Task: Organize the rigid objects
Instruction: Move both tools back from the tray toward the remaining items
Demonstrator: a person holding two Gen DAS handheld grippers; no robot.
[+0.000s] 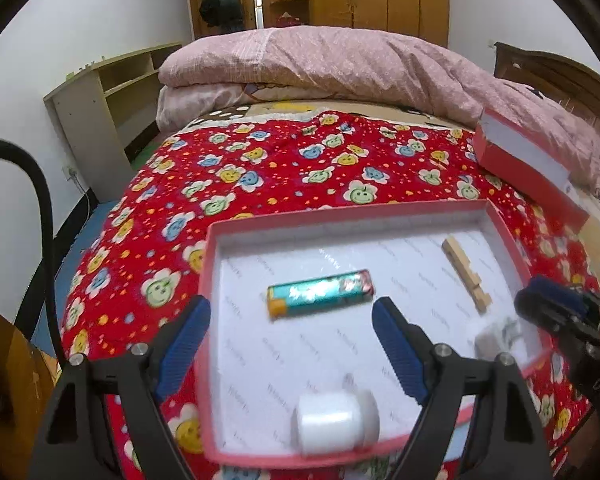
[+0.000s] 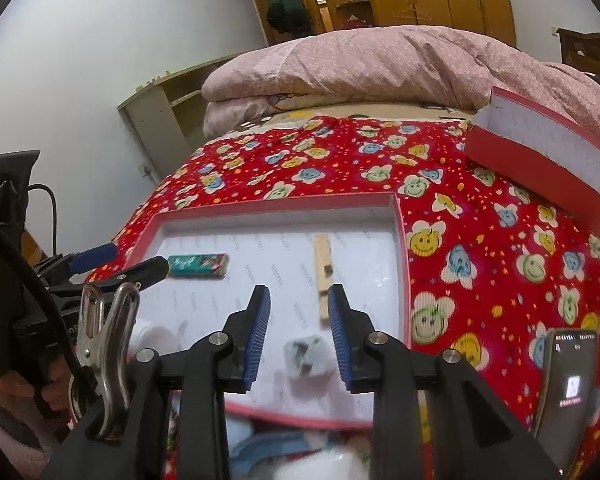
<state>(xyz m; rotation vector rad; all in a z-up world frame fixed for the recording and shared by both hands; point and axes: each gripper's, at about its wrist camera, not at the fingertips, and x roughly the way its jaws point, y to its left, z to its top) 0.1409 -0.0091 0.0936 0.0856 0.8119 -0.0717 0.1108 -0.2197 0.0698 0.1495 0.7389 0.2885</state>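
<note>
A pink-rimmed shallow box point(image 1: 340, 211) point(image 2: 280, 202) with a white floor lies on the red flowered bedspread. In it are a teal pack point(image 1: 320, 294) point(image 2: 198, 266), a wooden clothespin point(image 1: 466, 274) point(image 2: 324, 276), a white jar point(image 1: 336, 422) on its side and a small grey object point(image 1: 496, 338) point(image 2: 306, 356). My left gripper point(image 1: 292, 312) point(image 2: 120, 264) hangs open over the box near the teal pack, holding nothing. My right gripper point(image 2: 299, 292) point(image 1: 556, 312) is open. The grey object lies on the box floor between its pads, which do not press on it.
A deeper red box point(image 1: 520, 160) point(image 2: 540, 160) sits tilted at the back right against a folded pink quilt point(image 1: 320, 64). A dark phone point(image 2: 568, 380) lies on the bedspread right of the shallow box. A shelf unit point(image 1: 100, 96) stands left of the bed.
</note>
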